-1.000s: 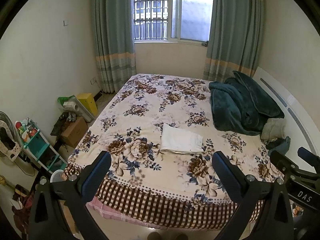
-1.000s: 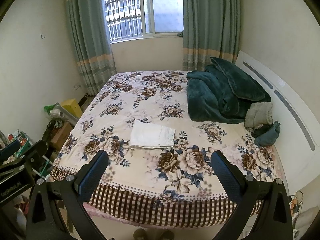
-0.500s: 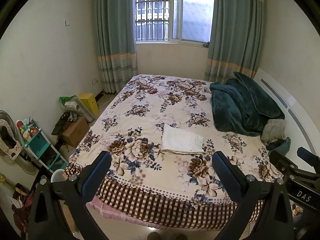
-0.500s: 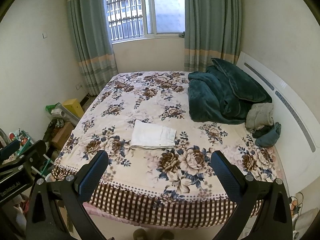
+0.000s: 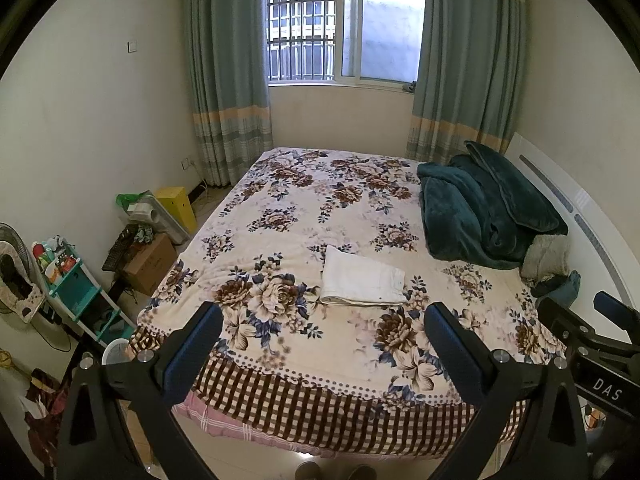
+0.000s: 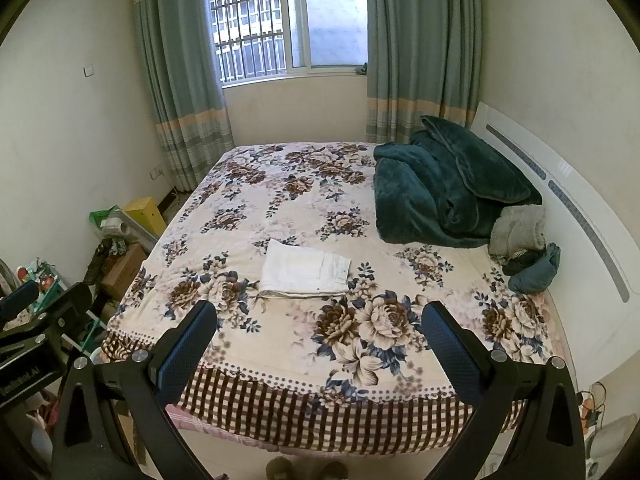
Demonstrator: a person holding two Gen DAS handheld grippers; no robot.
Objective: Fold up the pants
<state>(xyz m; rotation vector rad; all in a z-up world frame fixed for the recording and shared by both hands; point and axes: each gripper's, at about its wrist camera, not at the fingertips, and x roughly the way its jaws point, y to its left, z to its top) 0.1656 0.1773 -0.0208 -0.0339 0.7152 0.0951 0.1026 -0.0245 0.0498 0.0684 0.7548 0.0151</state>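
Note:
White pants lie folded into a flat rectangle on the floral bedspread, near the middle of the bed. My left gripper hangs open well back from the bed's foot, nothing between its fingers. My right gripper is likewise open and empty, held high off the foot of the bed. Each gripper's body shows at the edge of the other view. Neither gripper touches the pants.
A dark green blanket is heaped by the white headboard at the right, with grey and blue clothes beside it. Boxes and a teal shelf crowd the floor at left. A person's feet show below.
Both grippers have drawn slightly back and tilted, so the bed sits a little lower in view. The pants have not moved.

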